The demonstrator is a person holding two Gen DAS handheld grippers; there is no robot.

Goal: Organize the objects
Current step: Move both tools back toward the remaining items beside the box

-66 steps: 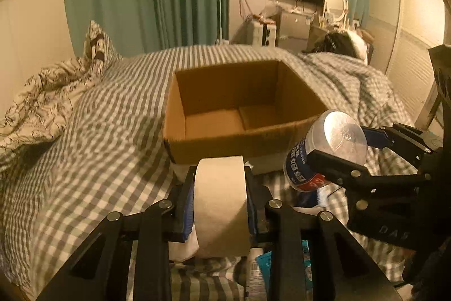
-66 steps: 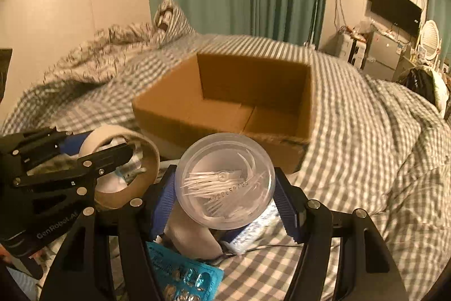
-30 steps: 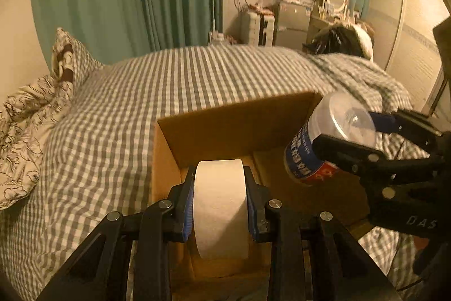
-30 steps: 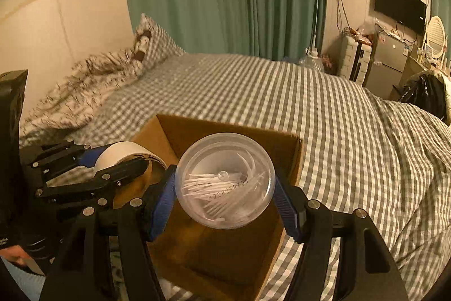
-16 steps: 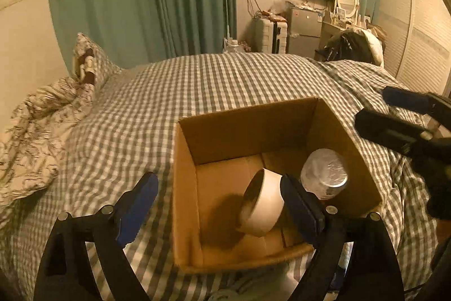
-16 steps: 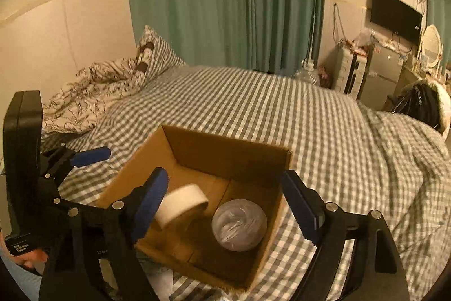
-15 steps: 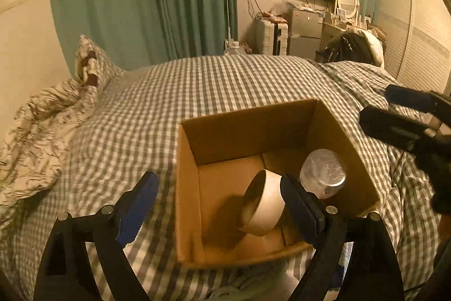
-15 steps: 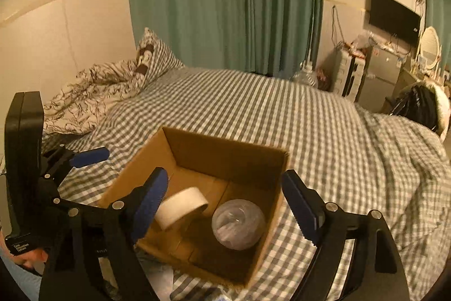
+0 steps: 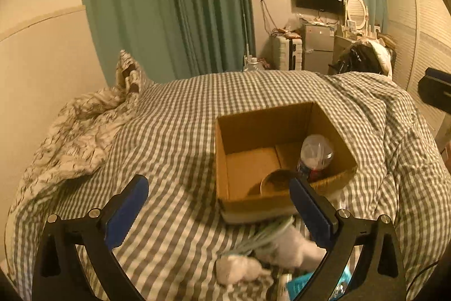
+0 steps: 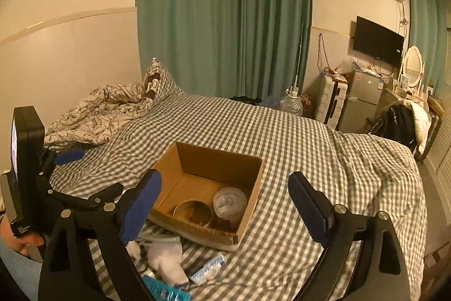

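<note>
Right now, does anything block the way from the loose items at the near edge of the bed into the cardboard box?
Nothing visible does. The cardboard box is open-topped, with floor space left beside the tape roll and clear jar. The white cloth lies just before its near wall.

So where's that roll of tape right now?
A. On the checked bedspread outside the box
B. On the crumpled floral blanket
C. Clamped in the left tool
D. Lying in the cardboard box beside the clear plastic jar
D: the roll of tape lies inside the cardboard box, next to the clear plastic jar.
</note>
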